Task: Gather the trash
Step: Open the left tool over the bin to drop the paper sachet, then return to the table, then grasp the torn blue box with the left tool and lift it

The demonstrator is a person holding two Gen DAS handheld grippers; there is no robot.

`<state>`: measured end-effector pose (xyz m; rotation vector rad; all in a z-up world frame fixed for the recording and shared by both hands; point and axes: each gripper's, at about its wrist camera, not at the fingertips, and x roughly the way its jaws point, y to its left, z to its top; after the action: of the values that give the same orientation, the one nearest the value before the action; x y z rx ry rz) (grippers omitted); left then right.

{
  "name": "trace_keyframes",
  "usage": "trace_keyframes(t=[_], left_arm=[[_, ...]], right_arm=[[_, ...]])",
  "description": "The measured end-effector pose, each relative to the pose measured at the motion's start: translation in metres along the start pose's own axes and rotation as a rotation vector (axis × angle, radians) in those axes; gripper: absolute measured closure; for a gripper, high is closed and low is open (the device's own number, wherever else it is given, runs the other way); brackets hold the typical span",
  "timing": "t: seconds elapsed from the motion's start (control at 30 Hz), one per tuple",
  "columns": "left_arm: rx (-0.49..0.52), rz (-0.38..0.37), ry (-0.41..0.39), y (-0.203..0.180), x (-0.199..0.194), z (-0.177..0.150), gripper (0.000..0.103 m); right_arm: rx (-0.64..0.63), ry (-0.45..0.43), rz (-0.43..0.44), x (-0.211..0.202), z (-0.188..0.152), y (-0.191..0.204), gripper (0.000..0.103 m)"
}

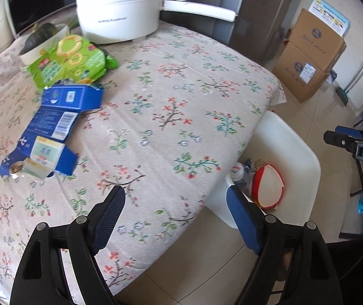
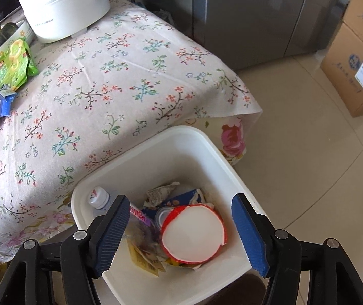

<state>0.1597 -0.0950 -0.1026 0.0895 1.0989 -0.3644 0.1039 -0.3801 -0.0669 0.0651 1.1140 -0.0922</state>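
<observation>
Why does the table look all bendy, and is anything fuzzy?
Left wrist view: the fisheye lens bows the table edge and leaves dark corners; the blue carton looks slightly smeared. Right wrist view: the same bending, yet the white bin looks sharp in soft daylight.

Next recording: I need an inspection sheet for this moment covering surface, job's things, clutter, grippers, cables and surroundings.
Surface: table under a floral cloth.
Job's things: white bin on the floor at the table's corner, holding a red-rimmed lid, a plastic bottle and wrappers; torn blue carton and green snack bag lie on the table.
Clutter: white electric pot; bowl holding a dark squash.
Grippers: left hand-held gripper open over the table edge; right hand-held gripper open above the bin; both empty.
Cables: nothing seen.
Surroundings: stacked cardboard boxes, grey cabinet, tiled floor.
</observation>
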Motion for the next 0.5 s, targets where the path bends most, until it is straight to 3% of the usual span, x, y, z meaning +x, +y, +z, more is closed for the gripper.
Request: trace_keyframes(t=[0.5], left_arm=[[-0.344, 0.085, 0.016, 0.128, 0.004, -0.024, 0.018]], right_arm=[[-0.121, 0.021, 0.028, 0.018, 0.013, 0.075, 0.031]])
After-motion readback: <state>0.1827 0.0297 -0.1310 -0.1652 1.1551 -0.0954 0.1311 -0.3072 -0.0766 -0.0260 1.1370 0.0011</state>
